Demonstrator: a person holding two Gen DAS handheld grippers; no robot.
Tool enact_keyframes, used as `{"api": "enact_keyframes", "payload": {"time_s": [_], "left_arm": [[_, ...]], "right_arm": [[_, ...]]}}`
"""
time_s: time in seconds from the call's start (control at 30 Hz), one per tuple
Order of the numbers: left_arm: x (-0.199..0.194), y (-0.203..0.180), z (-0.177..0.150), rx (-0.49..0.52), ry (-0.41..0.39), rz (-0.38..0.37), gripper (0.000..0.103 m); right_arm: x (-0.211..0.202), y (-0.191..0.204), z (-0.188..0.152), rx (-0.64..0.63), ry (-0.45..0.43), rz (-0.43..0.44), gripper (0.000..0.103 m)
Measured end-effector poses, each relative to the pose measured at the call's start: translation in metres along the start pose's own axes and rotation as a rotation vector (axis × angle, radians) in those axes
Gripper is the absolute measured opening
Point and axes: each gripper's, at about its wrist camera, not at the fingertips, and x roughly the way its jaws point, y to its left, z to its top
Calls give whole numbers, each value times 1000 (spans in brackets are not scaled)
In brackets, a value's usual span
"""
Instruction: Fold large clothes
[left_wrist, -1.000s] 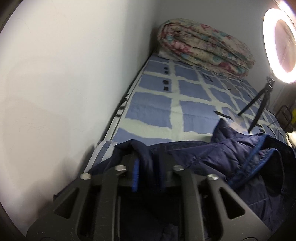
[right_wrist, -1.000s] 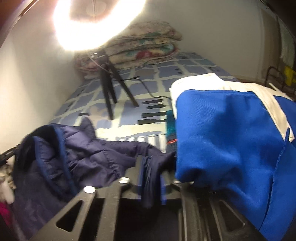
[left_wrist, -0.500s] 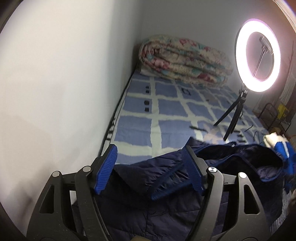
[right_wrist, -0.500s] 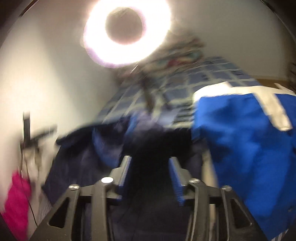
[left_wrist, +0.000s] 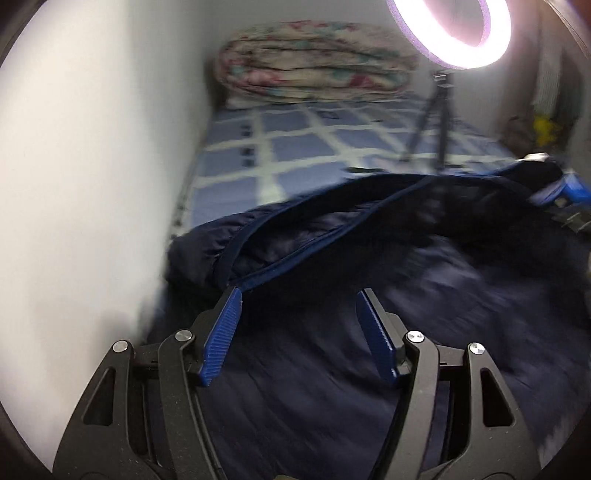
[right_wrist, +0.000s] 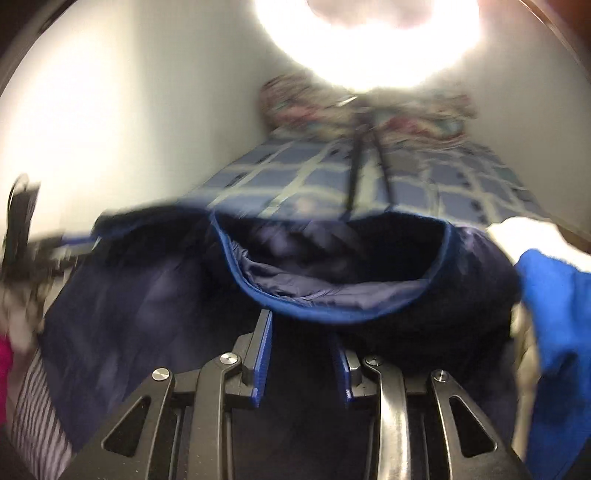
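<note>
A dark navy quilted jacket (left_wrist: 424, 266) with blue trim lies spread on the near end of the bed; in the right wrist view (right_wrist: 325, 266) its collar opening faces me. My left gripper (left_wrist: 298, 295) is open and empty just above the jacket near its left edge by the wall. My right gripper (right_wrist: 301, 319) is open and empty, just short of the blue-trimmed collar. Both views are motion-blurred.
The bed has a blue and white checked sheet (left_wrist: 295, 147). A folded floral quilt (left_wrist: 314, 66) lies at the far end. A ring light on a tripod (left_wrist: 436, 122) stands on the bed. A blue and white garment (right_wrist: 554, 295) lies at right. A white wall (left_wrist: 92, 147) is at left.
Both grippers, shut on jacket edges a second ago, have opened and let go. The jacket now lies spread out flatter, and both grippers have pulled back.
</note>
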Motion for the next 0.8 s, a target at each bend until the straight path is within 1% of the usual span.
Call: {"api": "enact_keyframes", "payload": {"time_s": [0.07, 0.1, 0.13, 0.17, 0.2, 0.23, 0.27, 0.33, 0.37, 0.4, 0.47, 0.5, 0.6, 0.67, 0.73, 0.8], "left_arm": [[10, 6, 9, -32, -18, 41, 67], [16, 9, 17, -70, -39, 73, 67], [20, 12, 21, -95, -51, 86, 67], [24, 15, 25, -114, -58, 101, 67], [32, 15, 31, -134, -58, 131, 67], [40, 17, 32, -141, -51, 145, 67], [50, 17, 35, -144, -36, 164, 67], [74, 14, 36, -128, 9, 224, 67], [84, 14, 34, -120, 35, 249, 67], [100, 15, 30, -126, 79, 257, 68], [118, 17, 23, -152, 136, 254, 73], [123, 19, 19, -163, 139, 257, 73], [111, 17, 21, -156, 100, 275, 73], [93, 15, 24, -147, 64, 272, 73], [67, 11, 26, -145, 18, 224, 73], [40, 4, 26, -137, -22, 159, 73]], "right_arm": [[4, -12, 12, 67, -33, -50, 31], [4, -18, 16, 87, -41, -68, 31], [9, -23, 19, 108, -45, -96, 31], [14, -26, 19, 123, -43, -119, 32], [22, -30, 19, 133, -33, -147, 32], [31, -33, 16, 134, -12, -180, 32], [39, -35, 14, 131, 7, -210, 32], [61, -40, 5, 127, 68, -280, 32], [67, -44, 1, 132, 92, -296, 31], [75, -48, -3, 143, 118, -303, 31], [84, -52, -7, 146, 147, -321, 31], [86, -51, -7, 134, 156, -334, 31], [84, -46, -2, 99, 162, -349, 32], [73, -44, -3, 101, 150, -320, 35], [51, -44, -6, 128, 127, -272, 37], [27, -44, -14, 162, 107, -203, 42]]}}
